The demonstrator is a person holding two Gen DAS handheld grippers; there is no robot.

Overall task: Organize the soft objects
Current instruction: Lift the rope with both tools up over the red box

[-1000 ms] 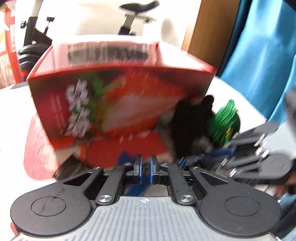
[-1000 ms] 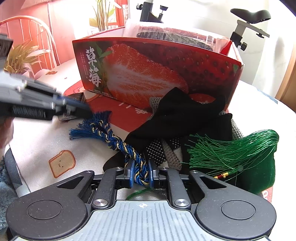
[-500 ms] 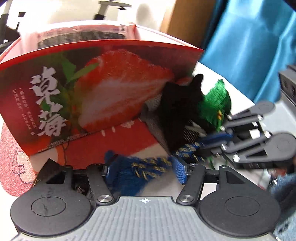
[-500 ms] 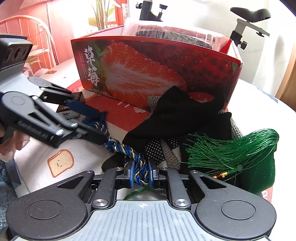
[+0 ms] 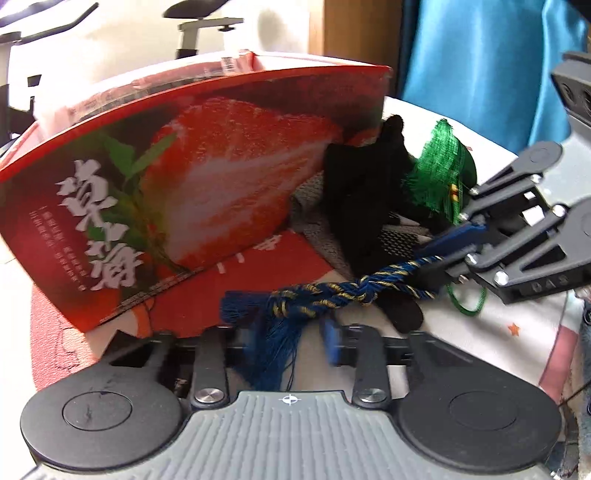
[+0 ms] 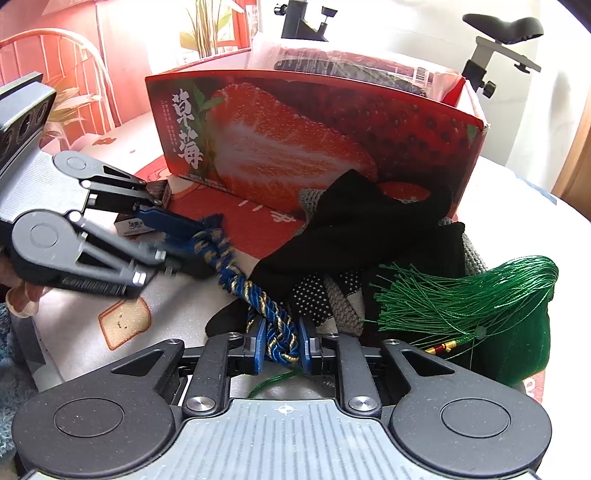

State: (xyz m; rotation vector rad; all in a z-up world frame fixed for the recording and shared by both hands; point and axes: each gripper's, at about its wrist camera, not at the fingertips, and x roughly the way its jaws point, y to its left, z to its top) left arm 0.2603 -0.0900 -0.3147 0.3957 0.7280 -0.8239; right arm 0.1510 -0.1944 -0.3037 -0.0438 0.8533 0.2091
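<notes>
A blue and gold braided rope (image 6: 255, 295) with a blue tassel lies on the table in front of a red strawberry box (image 6: 314, 147). My right gripper (image 6: 281, 345) is shut on one end of the rope. My left gripper (image 5: 291, 345) has its jaws closing around the tassel end (image 5: 273, 343); the jaws still stand a little apart. In the right wrist view the left gripper (image 6: 173, 240) meets the rope from the left. The right gripper (image 5: 443, 258) shows in the left wrist view holding the rope (image 5: 351, 291). Black cloth (image 6: 362, 225) and a green tassel (image 6: 469, 295) lie beside the rope.
The box (image 5: 192, 206) holds a plastic-wrapped pack (image 6: 354, 66). A grey knitted piece (image 6: 343, 302) lies under the black cloth. A small dark packet (image 6: 140, 221) sits at the box's left corner. An exercise bike saddle (image 6: 506, 26) stands behind. A blue curtain (image 5: 480, 66) hangs at right.
My left gripper opened, moved in onto the rope's tassel end, and its jaws have narrowed around it. My right gripper has stayed shut on the other end.
</notes>
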